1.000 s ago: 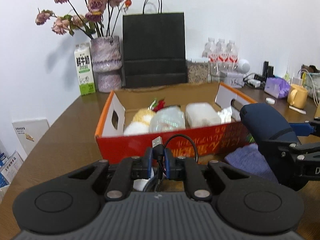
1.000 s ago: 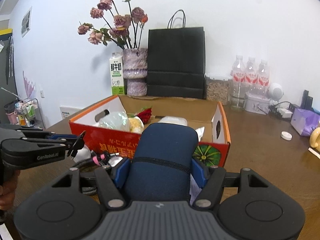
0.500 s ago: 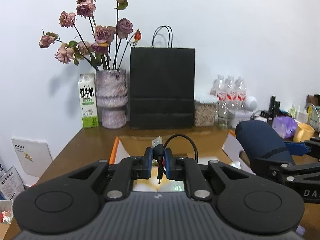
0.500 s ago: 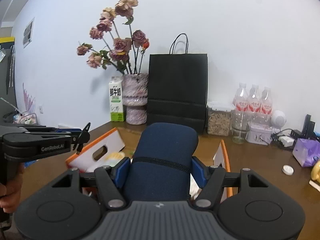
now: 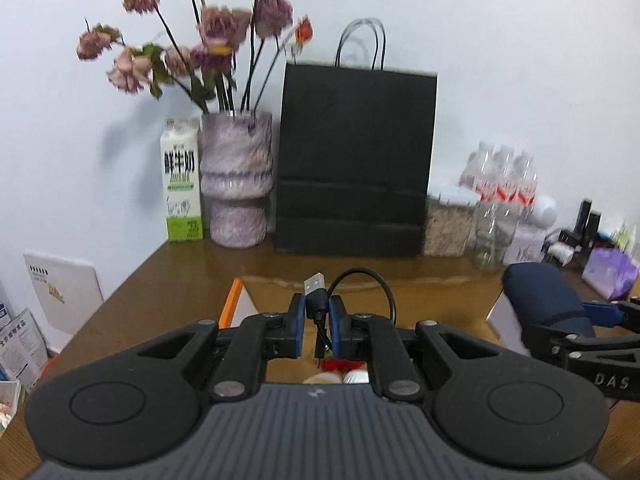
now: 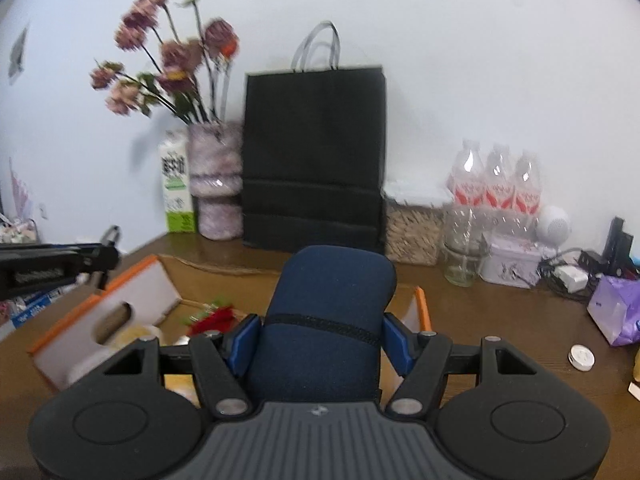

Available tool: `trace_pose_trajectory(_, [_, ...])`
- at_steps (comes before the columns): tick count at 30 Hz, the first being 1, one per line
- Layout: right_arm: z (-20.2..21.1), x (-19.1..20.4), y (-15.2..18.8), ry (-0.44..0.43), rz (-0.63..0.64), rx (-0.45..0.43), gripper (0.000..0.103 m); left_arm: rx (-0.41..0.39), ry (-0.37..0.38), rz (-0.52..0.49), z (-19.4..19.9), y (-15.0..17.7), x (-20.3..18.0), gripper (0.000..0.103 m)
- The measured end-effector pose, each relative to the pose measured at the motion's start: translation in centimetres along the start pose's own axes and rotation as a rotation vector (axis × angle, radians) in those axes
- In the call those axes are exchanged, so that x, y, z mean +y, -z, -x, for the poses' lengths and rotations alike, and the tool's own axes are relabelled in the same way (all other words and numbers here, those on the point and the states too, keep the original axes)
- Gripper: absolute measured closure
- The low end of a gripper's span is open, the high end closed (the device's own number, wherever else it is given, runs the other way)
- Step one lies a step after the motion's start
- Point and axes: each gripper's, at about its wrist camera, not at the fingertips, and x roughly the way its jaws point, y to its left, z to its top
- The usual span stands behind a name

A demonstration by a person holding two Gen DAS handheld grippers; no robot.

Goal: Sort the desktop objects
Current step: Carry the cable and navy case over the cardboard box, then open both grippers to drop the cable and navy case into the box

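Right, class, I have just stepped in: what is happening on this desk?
A person is sorting desk items with two handheld grippers. The left gripper is shut on a black USB cable, and the right gripper is clamped around a navy blue pouch. Both are held above the open cardboard box, which already holds several things.

A plain white wall (image 5: 500, 60) is filling the background, evenly lit, with soft shadows falling behind the dried roses (image 5: 208, 40) standing in a mottled purple vase (image 5: 237, 180). A brown wooden table (image 5: 160, 280) is running along that wall, carrying a milk carton (image 5: 181, 192), a black paper bag (image 5: 354, 160), a jar of grain (image 6: 414, 226), three water bottles (image 6: 496, 184) and a tangle of chargers (image 6: 572, 276) at the right. In the right wrist view, a small picture (image 6: 18, 54) is hanging on the wall at far left.
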Motion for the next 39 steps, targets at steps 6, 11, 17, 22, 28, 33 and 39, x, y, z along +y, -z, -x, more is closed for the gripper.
trace_pose_trajectory(6, [-2.1, -1.0, 1.9, 0.007, 0.006, 0.074, 0.039, 0.059, -0.014, -0.036, -2.0, 1.2, -0.3, 0.090])
trace_pose_trajectory(11, [-2.7, -0.5, 2.5, 0.016, 0.029, 0.101, 0.039, 0.084, -0.018, -0.061, -2.8, 1.9, -0.8, 0.090])
trace_pose_trajectory(17, [-2.2, -0.3, 2.8, 0.008, 0.007, 0.064, 0.023, 0.080, -0.021, -0.076, -2.5, 2.2, -1.2, 0.048])
trace_pose_trajectory(22, [-0.9, 0.0, 2.3, 0.004, -0.004, 0.001, 0.001, 0.012, -0.049, -0.084, -1.4, 2.3, -1.6, 0.000])
trace_pose_trajectory(28, [-0.2, 0.4, 2.1, -0.003, -0.004, -0.008, 0.000, -0.004, -0.046, -0.067, -0.8, 2.1, -1.7, 0.000])
trace_pose_trajectory(33, [0.2, 0.6, 2.0, 0.001, 0.002, -0.014, 0.000, 0.000, -0.053, -0.060, -0.7, 2.0, -1.6, 0.000])
trace_pose_trajectory(39, [0.7, 0.9, 2.0, 0.001, 0.008, -0.023, 0.000, -0.018, -0.052, -0.062, -0.2, 1.9, -1.7, 0.000])
